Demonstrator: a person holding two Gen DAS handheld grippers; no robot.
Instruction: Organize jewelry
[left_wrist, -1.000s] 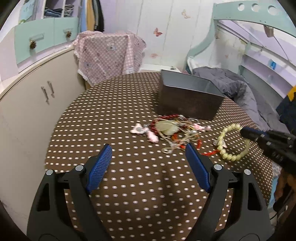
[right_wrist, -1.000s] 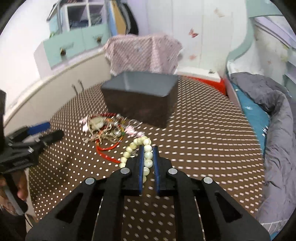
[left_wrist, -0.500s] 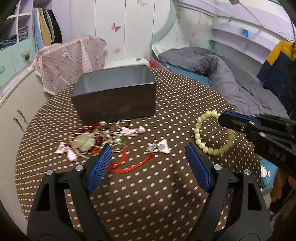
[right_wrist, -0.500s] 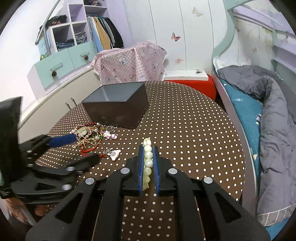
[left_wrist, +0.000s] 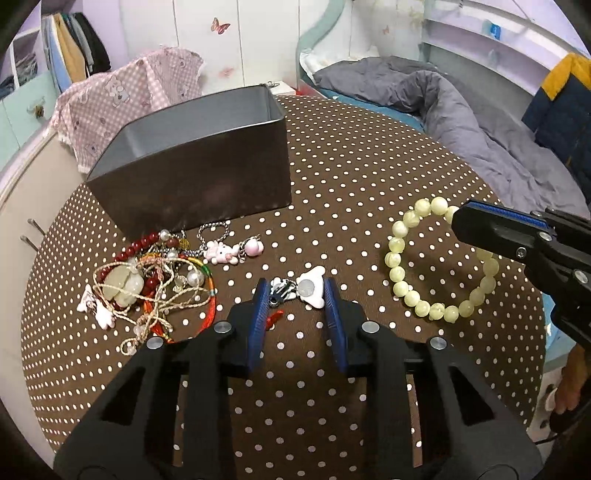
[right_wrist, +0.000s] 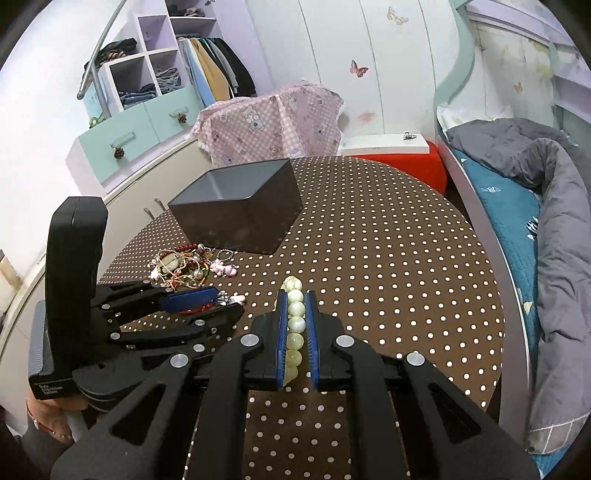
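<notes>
1. Now the right gripper (right_wrist: 295, 328) holds the pale bead bracelet (left_wrist: 439, 260) tightly; the beads look smooth and slippery.
2. The left gripper (left_wrist: 295, 302) is closing around a small white charm (left_wrist: 311, 291) on the table (left_wrist: 369, 166); it seems light and stiff, best held by its flat sides.

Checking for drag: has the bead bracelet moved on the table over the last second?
Yes. The bracelet, clamped in the right hand-held gripper, went rightward, away from the box.

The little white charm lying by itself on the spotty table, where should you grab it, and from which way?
Grip the white charm across its flat body, coming down from above at a slant. It lies flat on the table, apart from the tangled pile, so a side squeeze probably works. The left gripper already straddles it, its jaws closing. Avoid the small dark clip attached beside it.
</notes>
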